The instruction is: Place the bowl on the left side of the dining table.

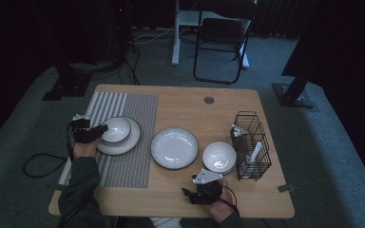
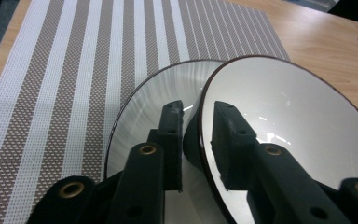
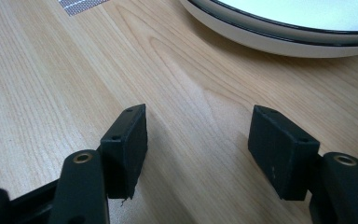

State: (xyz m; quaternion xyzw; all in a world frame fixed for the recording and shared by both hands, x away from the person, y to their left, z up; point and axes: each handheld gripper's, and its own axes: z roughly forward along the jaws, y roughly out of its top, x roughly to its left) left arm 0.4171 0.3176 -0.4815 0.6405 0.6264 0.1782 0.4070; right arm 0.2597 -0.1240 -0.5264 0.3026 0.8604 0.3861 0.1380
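Jaws of the left gripper (image 2: 196, 140) straddle the rim of the small white dark-rimmed bowl (image 2: 289, 126), one inside and one outside; a thin gap shows at the outer pad, so the grip looks slack, more released than clenched. That bowl sits on the larger white dark-rimmed plate (image 2: 144, 112), which lies on the grey-and-white striped woven placemat (image 2: 74, 70) at the left of the light wooden counter (image 1: 195, 102).

My judgement is that the step in hand is setting this bowl down on the plate and letting go. To do it well, spread the pads fully clear of the rim before drawing back, then pull straight away along the jaws' line so neither pad drags the bowl off centre. Keep the wrist level, since the bowl looks tipped.

Farther right, the right gripper (image 3: 198, 149) rests by the counter's near edge with jaws wide apart and nothing between them, near a second white bowl (image 1: 219, 157).
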